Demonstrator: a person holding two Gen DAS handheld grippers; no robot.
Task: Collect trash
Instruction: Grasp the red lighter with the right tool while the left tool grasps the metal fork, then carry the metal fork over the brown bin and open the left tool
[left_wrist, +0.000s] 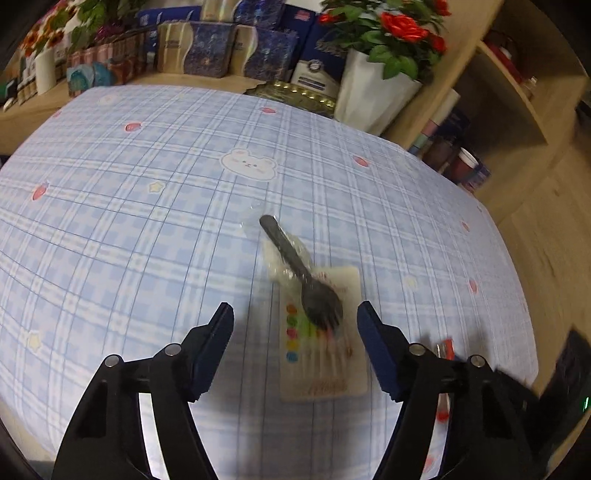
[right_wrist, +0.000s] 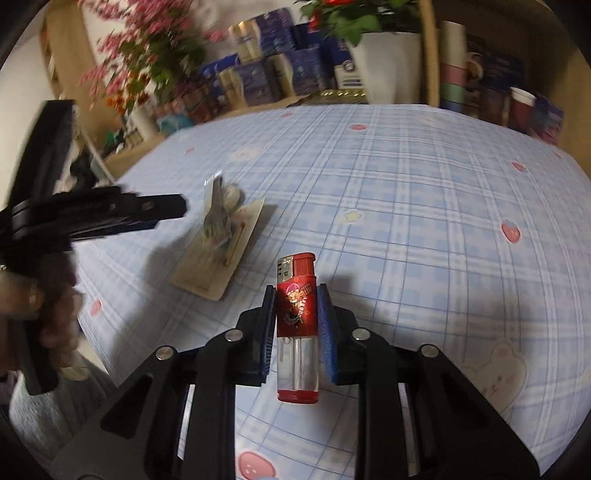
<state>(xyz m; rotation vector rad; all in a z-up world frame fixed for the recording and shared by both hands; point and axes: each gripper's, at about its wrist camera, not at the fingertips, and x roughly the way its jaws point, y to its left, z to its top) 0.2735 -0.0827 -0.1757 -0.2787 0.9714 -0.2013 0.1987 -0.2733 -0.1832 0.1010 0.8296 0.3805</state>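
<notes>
A black plastic spoon (left_wrist: 301, 273) in a clear wrapper lies across a cream card with coloured dots (left_wrist: 325, 354) on the blue checked tablecloth. My left gripper (left_wrist: 295, 314) is open, its jaws either side of the spoon's bowl, just above the card. The spoon and card also show in the right wrist view (right_wrist: 221, 236), with the left gripper (right_wrist: 162, 210) beside them. My right gripper (right_wrist: 297, 291) is shut on a red lighter (right_wrist: 297, 325), held upright above the cloth. The lighter shows at the left view's lower right (left_wrist: 445, 376).
The table (left_wrist: 147, 206) is covered by the blue checked cloth. Behind it stand blue boxes (left_wrist: 210, 48), a white pot of red roses (left_wrist: 373, 92) and a gold tray (left_wrist: 295, 94). Wooden shelves (left_wrist: 517, 110) with cups stand at the right.
</notes>
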